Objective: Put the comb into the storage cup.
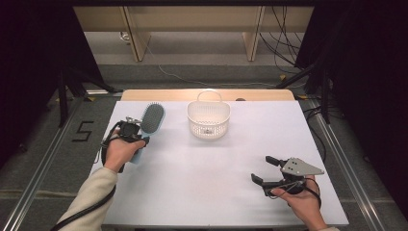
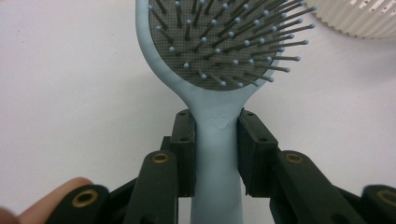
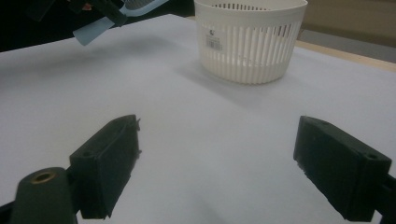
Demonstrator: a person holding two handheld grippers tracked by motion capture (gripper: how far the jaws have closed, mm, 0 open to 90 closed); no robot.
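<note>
A light blue hairbrush [image 1: 151, 119] with a grey bristle pad is held at the left of the white table, lifted off the surface. My left gripper [image 1: 131, 129] is shut on its handle [image 2: 217, 154], just below the head, with one jaw on each side. A white slatted basket [image 1: 209, 118] with a loop handle stands at the back middle; its rim [image 2: 359, 23] lies to the brush's upper right. My right gripper [image 1: 263, 169] rests near the front right, open, with nothing between its fingers [image 3: 109, 163]. The basket [image 3: 250, 39] stands ahead of it.
The white table top [image 1: 207, 173] has a wooden strip along its far edge. Beyond it are a shelf unit, cables on the floor and dark stands at both sides. A floor mark "5" lies left of the table.
</note>
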